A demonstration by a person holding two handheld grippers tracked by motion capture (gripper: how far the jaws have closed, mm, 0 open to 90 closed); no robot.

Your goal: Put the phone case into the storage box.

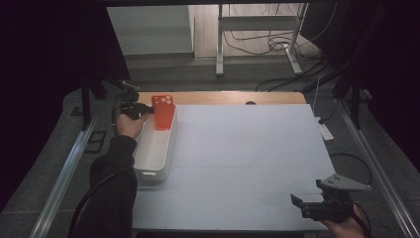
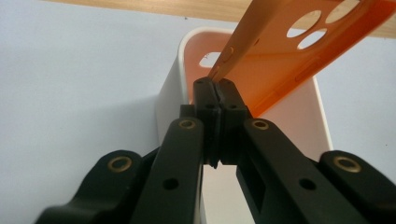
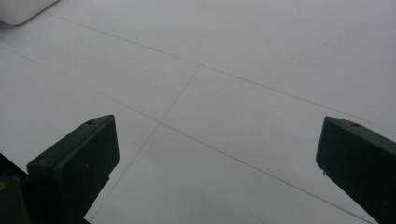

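Orange phone case (image 1: pixel 163 112) pinched by its edge in the left gripper (image 2: pixel 215 88), held over the far end of the white bin (image 1: pixel 153 148) at the table's left; not yet dropped in. Right gripper (image 1: pixel 303 204) idle near right, jaws wide, holding nothing

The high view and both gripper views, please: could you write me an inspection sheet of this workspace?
Surface: white table top, faint seams, wooden strip at far edge.
Job's things: orange phone case held above the white bin.
Clutter: nothing seen.
Grippers: left gripper jaws shut on the case edge; right gripper jaws wide apart, nothing between.
Cables: black cable along the left sleeve; loose cables on the floor beyond.
Surroundings: metal stand legs, dark curtains.
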